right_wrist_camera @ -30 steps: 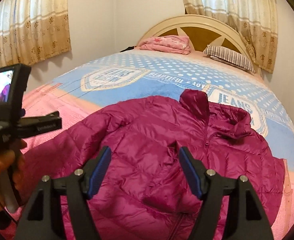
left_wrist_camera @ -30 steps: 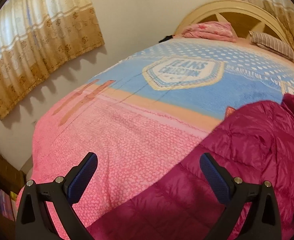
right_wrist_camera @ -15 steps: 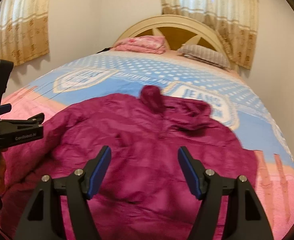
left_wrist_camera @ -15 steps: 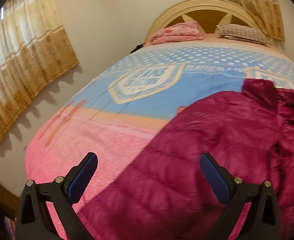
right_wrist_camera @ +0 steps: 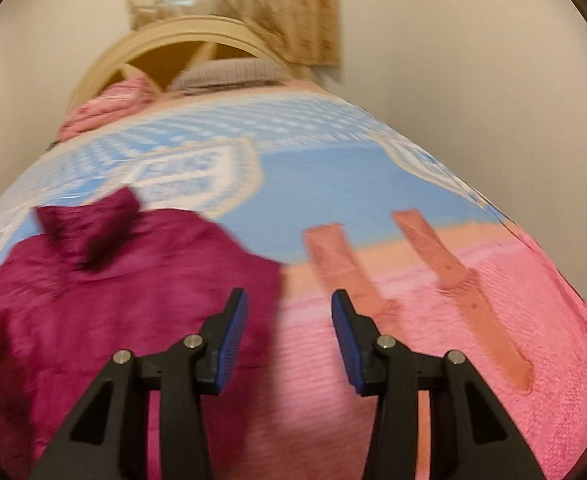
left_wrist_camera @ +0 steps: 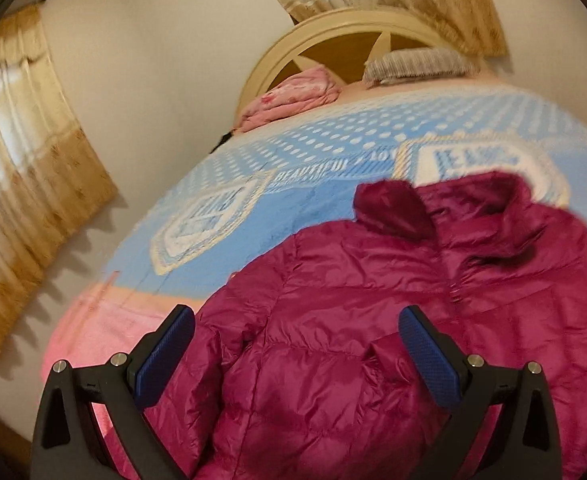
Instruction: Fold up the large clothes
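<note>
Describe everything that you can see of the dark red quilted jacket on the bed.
The dark red quilted jacket looks shiny and puffy, like a down jacket. It lies spread out, front up, on the pink and blue bedspread, unfolded and wrinkled. Its collar or hood points toward the headboard. A closure runs down the middle. Neither tool touches it: both are open above it.

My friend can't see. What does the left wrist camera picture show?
A puffy magenta jacket lies spread on a bed with a blue and pink blanket. The open left gripper hovers over it, holding nothing. A pink bundle and striped pillow sit by the headboard.
</note>
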`<control>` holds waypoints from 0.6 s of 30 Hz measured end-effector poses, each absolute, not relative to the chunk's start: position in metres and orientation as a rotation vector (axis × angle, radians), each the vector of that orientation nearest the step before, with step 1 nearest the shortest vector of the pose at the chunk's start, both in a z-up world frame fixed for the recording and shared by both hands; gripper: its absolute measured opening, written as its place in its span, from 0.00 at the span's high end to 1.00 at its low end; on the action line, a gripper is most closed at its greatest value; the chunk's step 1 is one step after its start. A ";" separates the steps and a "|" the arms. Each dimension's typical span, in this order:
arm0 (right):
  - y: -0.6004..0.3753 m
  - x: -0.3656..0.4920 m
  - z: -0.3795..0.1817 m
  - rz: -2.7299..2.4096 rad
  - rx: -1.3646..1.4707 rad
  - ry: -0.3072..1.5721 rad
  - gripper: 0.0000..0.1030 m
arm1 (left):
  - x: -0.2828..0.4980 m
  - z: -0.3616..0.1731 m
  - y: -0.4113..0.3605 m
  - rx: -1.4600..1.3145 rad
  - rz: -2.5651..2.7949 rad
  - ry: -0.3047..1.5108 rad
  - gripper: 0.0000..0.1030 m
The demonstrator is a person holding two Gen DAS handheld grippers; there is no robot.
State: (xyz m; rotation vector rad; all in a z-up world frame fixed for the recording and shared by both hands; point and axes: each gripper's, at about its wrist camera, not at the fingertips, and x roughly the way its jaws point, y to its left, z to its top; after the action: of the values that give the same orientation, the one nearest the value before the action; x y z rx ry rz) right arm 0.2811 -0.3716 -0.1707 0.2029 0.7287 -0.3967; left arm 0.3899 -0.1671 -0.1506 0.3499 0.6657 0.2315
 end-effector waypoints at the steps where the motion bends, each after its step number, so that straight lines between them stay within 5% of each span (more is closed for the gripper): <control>1: -0.377 0.285 -0.175 -0.405 0.211 0.740 0.54 | 0.394 -0.160 -0.168 0.392 0.266 0.664 0.01; 10: -0.338 0.333 -0.210 -0.257 0.124 0.840 0.57 | 0.417 -0.217 -0.114 0.430 0.362 0.798 0.01; 18: -0.330 0.323 -0.203 -0.287 0.070 0.828 0.61 | 0.400 -0.168 -0.089 0.245 0.322 0.731 0.01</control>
State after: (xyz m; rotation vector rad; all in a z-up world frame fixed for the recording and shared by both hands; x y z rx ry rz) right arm 0.3231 -0.3301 -0.2028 0.0698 0.8282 -0.2867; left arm 0.4001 -0.0891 -0.1685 0.2445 0.7312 0.3224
